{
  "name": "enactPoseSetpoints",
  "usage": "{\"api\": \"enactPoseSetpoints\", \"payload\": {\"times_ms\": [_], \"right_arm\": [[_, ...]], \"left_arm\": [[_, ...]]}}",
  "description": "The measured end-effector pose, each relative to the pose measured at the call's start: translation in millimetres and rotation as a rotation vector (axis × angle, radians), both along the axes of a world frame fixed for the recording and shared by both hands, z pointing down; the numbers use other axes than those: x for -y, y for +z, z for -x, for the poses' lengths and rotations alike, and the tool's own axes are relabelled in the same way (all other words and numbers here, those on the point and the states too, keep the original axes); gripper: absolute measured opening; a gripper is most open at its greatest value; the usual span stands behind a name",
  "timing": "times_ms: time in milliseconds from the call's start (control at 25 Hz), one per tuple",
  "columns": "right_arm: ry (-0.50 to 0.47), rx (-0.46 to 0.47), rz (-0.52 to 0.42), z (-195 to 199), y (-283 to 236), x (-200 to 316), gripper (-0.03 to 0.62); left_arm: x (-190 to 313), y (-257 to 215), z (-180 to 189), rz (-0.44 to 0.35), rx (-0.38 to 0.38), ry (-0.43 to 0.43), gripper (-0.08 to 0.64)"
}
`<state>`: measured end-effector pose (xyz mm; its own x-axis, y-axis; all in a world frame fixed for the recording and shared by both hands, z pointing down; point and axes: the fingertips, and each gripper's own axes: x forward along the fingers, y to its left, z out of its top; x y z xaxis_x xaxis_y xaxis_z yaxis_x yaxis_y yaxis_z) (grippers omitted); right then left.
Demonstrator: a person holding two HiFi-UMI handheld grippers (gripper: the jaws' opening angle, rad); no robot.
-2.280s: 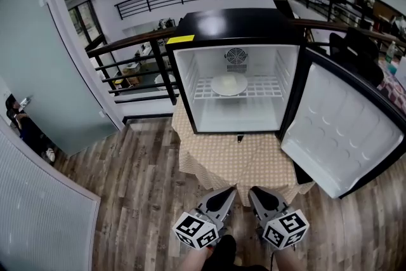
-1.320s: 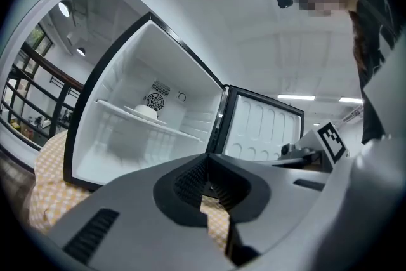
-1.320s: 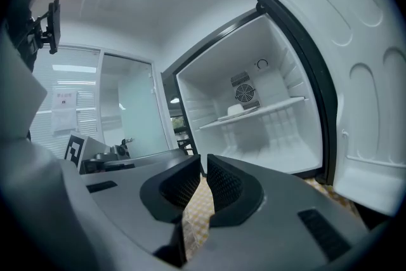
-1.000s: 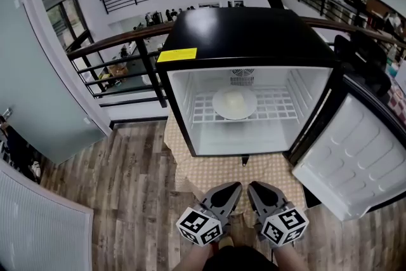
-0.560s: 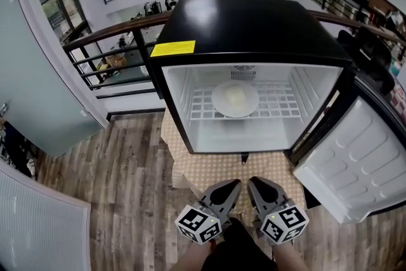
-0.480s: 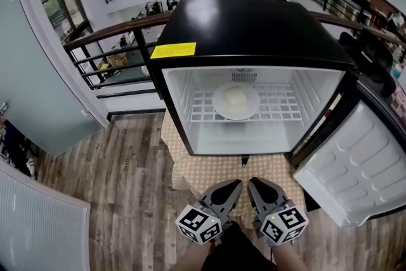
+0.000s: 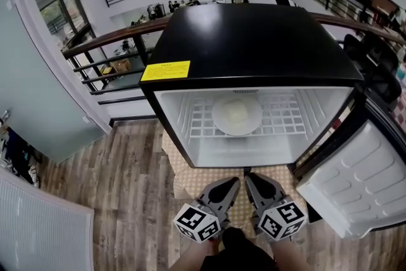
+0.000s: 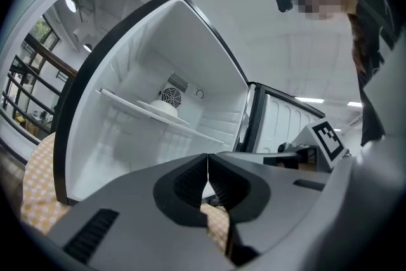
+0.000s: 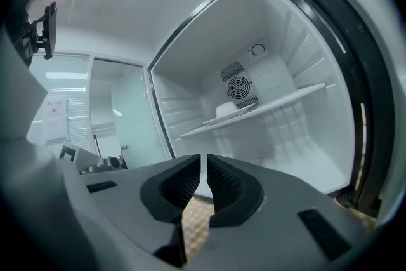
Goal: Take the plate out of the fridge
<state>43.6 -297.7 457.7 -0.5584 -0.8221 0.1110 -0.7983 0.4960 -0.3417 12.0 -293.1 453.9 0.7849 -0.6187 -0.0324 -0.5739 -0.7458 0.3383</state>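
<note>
Nearest you, at 6 o'clock in the head view, your two grippers sit side by side, almost touching, both pointing toward 12. The left gripper has its fingers pressed together with nothing between them; its own view shows the pads meeting in a thin line. The right gripper is closed down to a hairline gap and is empty too. Both hover over the checked cloth, just short of the fridge opening. The door hangs wide open at 3 to 4 o'clock. Inside, dead ahead at 12, the plate rests around the middle of the wire shelf, well apart from both grippers. A pale lump lies on it. Behind the plate, a round fan sits in the back wall. A yellow label marks the fridge top near its front left corner, about 11 o'clock. Past the fridge, a railing runs across
</note>
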Motion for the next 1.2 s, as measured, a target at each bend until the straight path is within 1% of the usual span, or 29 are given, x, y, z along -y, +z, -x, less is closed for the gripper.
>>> {"api": "enactPoseSetpoints", "payload": {"times_ms": [120, 240, 440, 640, 760, 1040, 1120, 1200], "right_arm": [[0.028, 0.047, 0.035, -0.3, -0.5, 14.8, 0.051], [0.076, 0.067, 0.074, -6.0, 1.0, 28.9, 0.051], [0.114, 0.076, 0.081, -6.9, -5.5, 48.1, 0.051], [0.128, 0.134, 0.111, -6.3, -9.1, 63.8, 0.051], [0.144, 0.199, 0.144, -7.2, -12.0, 72.6, 0.051], [0.172, 0.408, 0.226, -5.4, -24.7, 92.8, 0.058], [0.177, 0.477, 0.257, -4.5, -29.5, 98.7, 0.116], [0.191, 0.557, 0.301, -3.5, -30.8, 104.1, 0.15]], "left_arm": [[11.5, -1.9, 2.0, -0.003, -0.001, -0.006, 0.011], [21.5, -3.8, 3.7, -0.007, -0.004, -0.013, 0.011], [35.7, -5.6, 4.1, -0.009, -0.011, -0.018, 0.011], [44.9, -8.3, 2.3, -0.017, -0.013, -0.012, 0.011], [49.7, -11.0, 0.9, -0.029, -0.006, -0.004, 0.011], [61.6, -14.9, 5.0, -0.041, -0.01, -0.013, 0.011], [64.3, -15.6, 6.9, -0.046, -0.01, -0.02, 0.011], [66.3, -15.7, 8.9, -0.049, -0.01, -0.027, 0.011]]}}
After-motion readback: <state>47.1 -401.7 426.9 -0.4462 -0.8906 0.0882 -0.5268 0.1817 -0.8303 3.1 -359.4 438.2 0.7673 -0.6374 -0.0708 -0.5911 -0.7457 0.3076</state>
